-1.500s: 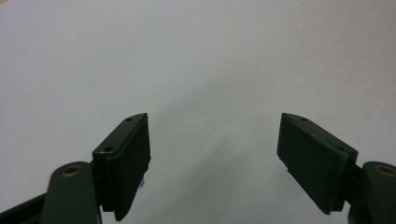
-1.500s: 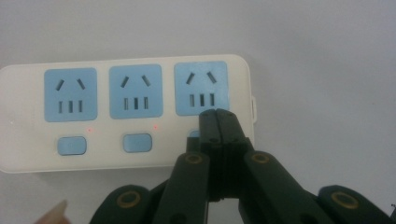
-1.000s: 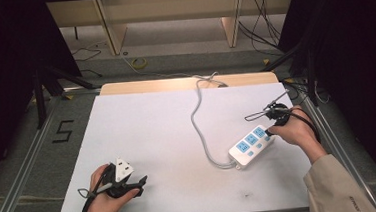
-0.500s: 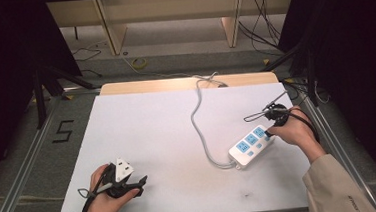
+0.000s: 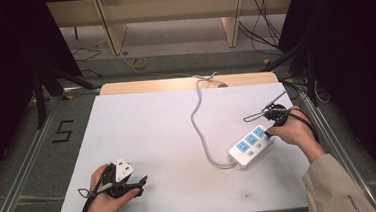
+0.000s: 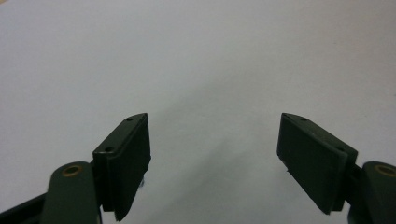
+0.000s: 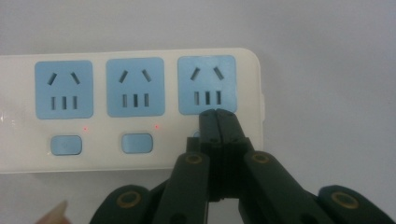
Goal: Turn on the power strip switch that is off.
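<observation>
- Power strip (image 5: pixel 249 145): white, three blue sockets, lying at the right of the desk (image 5: pixel 158 138); its grey cable (image 5: pixel 198 120) runs toward the far edge.
- Right gripper (image 7: pixel 218 116): jaws pressed together, tips resting on the strip at the end socket's switch, which they cover; the two other blue switches (image 7: pixel 137 143) are in plain sight.
- Left gripper (image 6: pixel 215 154): jaws spread wide, nothing between them, low over bare desk at the near left.

A white counter (image 5: pixel 168 137) carries a white power strip (image 5: pixel 249 145) with three blue sockets, lying directly under the right tool (image 5: pixel 270 136), its grey cord (image 5: pixel 197 120) trailing away from that tool to the counter's far edge.
</observation>
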`<state>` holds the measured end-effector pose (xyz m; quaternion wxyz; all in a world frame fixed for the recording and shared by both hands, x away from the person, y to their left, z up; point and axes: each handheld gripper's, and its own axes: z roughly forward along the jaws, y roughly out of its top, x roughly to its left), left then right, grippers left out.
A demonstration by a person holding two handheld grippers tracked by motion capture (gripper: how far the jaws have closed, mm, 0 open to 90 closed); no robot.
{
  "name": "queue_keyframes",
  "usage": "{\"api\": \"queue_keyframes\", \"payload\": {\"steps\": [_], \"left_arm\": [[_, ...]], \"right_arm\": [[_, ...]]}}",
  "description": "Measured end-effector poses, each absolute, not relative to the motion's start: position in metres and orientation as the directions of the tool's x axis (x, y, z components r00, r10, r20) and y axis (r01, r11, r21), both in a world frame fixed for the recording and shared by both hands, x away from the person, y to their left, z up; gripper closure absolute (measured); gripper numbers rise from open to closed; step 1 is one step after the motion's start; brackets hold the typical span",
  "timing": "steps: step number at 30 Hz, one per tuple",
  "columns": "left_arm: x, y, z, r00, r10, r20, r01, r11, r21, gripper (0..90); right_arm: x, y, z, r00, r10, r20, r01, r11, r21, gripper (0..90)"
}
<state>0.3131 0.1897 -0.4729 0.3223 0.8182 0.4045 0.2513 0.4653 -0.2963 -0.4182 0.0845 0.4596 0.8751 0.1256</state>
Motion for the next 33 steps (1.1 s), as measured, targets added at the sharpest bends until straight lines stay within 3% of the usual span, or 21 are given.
{"api": "queue_keyframes", "payload": {"steps": [33], "left_arm": [[0.3130, 0.1897, -0.4726, 0.548, 0.822, 0.153, 0.498, -0.467, 0.730, 25.5]], "right_arm": [[0.4668, -0.2927, -0.4227, -0.569, 0.821, -0.048, 0.784, 0.559, 0.270, 90.0]]}}
